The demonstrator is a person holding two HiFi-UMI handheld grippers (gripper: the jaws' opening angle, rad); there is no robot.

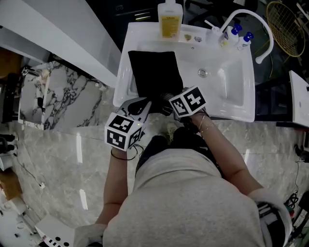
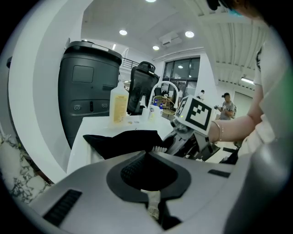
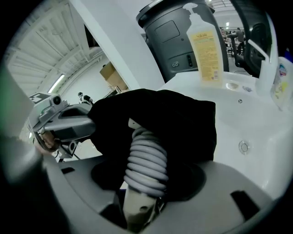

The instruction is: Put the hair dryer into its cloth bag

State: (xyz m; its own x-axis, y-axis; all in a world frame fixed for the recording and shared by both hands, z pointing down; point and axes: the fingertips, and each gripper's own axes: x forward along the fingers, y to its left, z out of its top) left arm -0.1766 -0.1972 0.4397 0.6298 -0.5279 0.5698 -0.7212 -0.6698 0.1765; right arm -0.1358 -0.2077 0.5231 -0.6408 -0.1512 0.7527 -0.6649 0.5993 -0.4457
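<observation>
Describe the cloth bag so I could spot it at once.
Look at the white sink; across its left half lies the black cloth bag, a flat rectangle. It is the only dark, soft thing there; the yellow-labelled bottle and the blue-capped bottles behind stand upright.

White rectangular ceramic washbasin [image 1: 247, 82], curved white tap [image 1: 247, 11]. Glossy grey marble-patterned floor [image 1: 58, 159] beside it. Round recessed ceiling lights [image 2: 122, 32] lit overhead.

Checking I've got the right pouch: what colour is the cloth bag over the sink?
Plain black; the cloth bag shows best in the head view.
</observation>
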